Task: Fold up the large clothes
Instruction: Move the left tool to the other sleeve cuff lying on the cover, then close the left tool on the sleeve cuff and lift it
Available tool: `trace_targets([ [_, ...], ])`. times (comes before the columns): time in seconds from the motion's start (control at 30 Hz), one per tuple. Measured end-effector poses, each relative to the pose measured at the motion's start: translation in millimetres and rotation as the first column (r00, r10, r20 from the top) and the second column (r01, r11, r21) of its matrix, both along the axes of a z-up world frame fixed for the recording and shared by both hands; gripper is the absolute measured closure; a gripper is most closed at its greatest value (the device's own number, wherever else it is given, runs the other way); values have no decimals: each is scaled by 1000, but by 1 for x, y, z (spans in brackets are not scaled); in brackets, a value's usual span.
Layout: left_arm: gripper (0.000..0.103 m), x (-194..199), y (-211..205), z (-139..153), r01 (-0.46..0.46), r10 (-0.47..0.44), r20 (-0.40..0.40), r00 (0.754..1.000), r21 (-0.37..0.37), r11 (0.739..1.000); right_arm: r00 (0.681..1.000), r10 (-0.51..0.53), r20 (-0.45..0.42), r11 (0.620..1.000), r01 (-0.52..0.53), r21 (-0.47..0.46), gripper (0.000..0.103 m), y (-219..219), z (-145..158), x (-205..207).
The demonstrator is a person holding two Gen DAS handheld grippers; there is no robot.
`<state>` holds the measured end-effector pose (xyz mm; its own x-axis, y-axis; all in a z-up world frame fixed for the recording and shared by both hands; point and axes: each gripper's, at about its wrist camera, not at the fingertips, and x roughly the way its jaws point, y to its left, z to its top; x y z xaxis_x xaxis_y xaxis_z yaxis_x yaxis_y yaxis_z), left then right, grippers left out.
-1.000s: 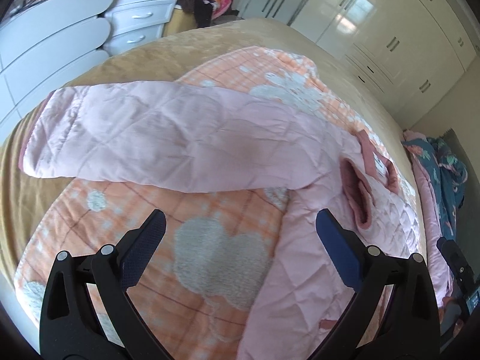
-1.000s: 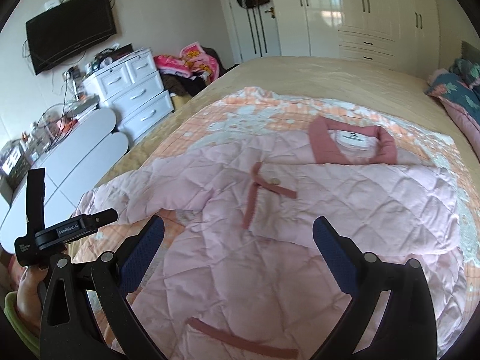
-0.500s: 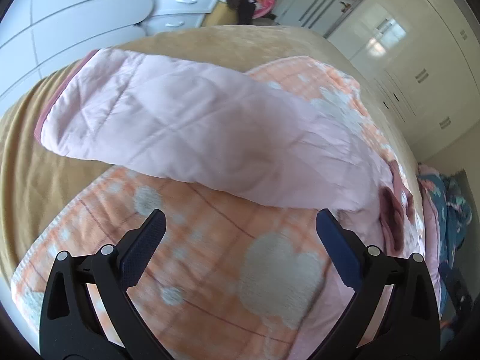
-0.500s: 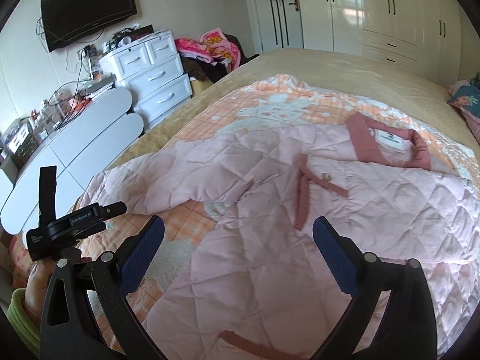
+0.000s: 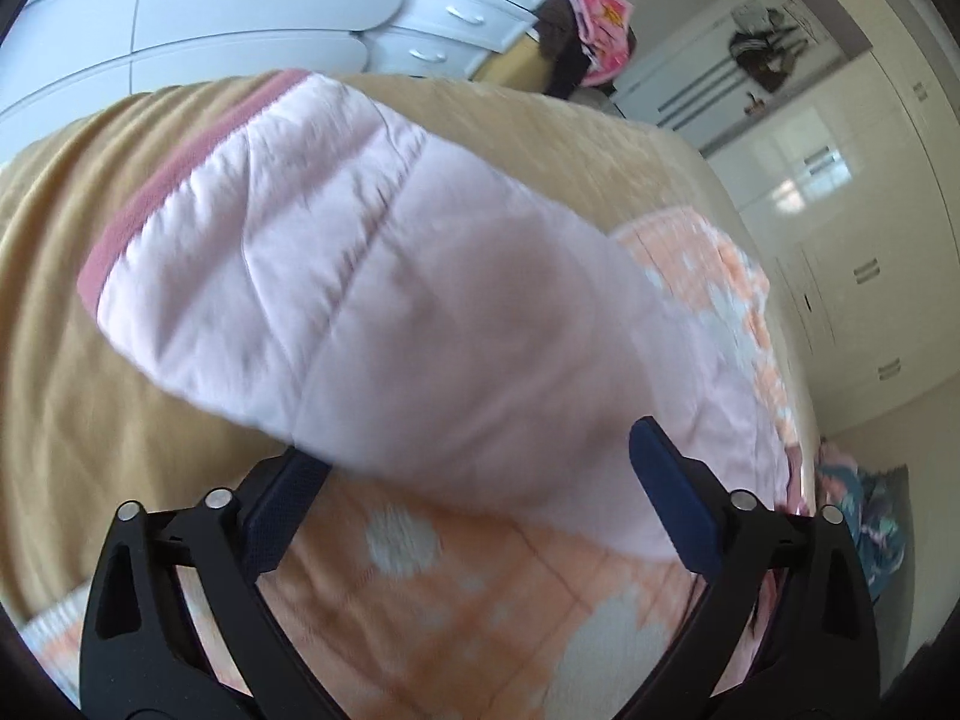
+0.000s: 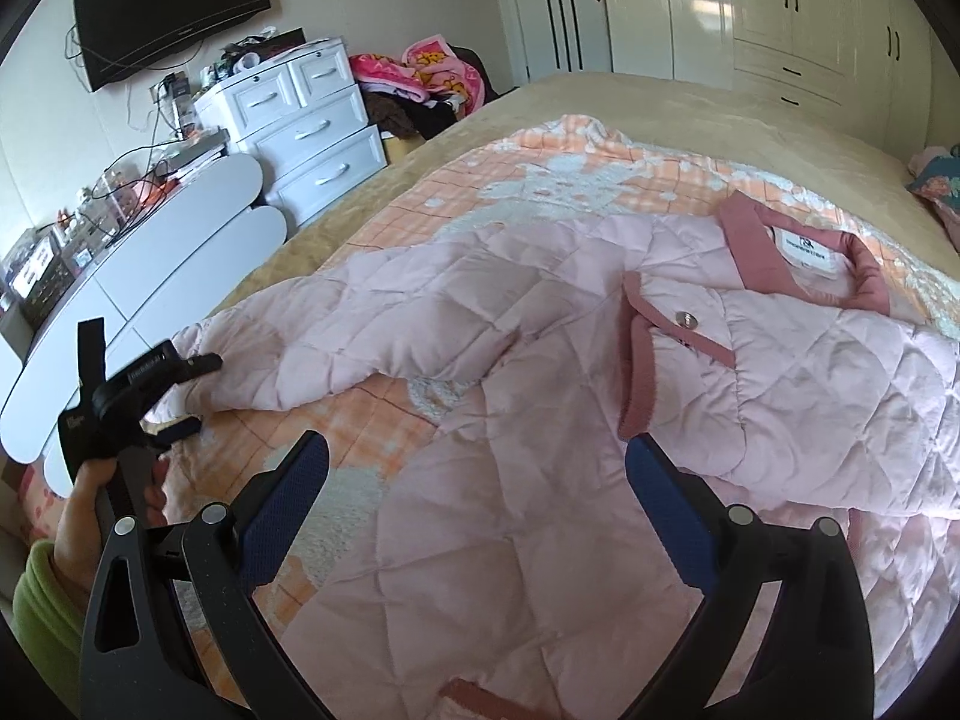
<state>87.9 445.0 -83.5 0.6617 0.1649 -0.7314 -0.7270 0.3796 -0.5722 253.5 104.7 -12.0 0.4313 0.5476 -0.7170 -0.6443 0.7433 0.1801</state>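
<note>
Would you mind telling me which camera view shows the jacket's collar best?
The right wrist view: the dark pink collar lies in full sight at the top of the pink quilted jacket, its white label showing. The left wrist view shows only the sleeve with its pink cuff, blurred; the collar is not visible there.

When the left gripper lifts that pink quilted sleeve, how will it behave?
Probably floppy: the sleeve already lies creased and bent across the blanket. Likely light for its bulk, given the puffy quilting. The smooth shell may slip unless the left gripper pinches near the cuff.
</note>
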Motion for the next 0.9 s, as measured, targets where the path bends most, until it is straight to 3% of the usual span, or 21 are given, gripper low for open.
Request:
trace_targets([
  [0.07,23,3,9,-2,-28,27,-8,1000,-4,1000,1000,-3,-10,1000,3,18,4,-5,-1,4],
  [0.13,47,4,18,-4,-50,50,-22,999,-7,999,1000,-14,-13,1000,15,27,4,-11,-1,6],
  [0.23,74,4,22,5,-61,61,-14,998,26,998,1000,-23,-12,999,24,36,4,-20,0,8],
  [0.3,83,2,21,20,-61,60,15,998,61,996,999,-31,-6,999,31,43,4,-28,3,9],
  [0.43,88,3,11,59,-48,40,59,997,134,990,998,-61,-5,996,61,67,4,-46,8,11],
  [0.67,91,23,-30,148,21,-65,135,989,308,951,989,-142,-29,981,145,131,4,-91,21,13],
  [0.9,91,57,-83,211,90,-173,173,970,407,909,979,-203,-11,971,202,129,4,-132,35,11],
])
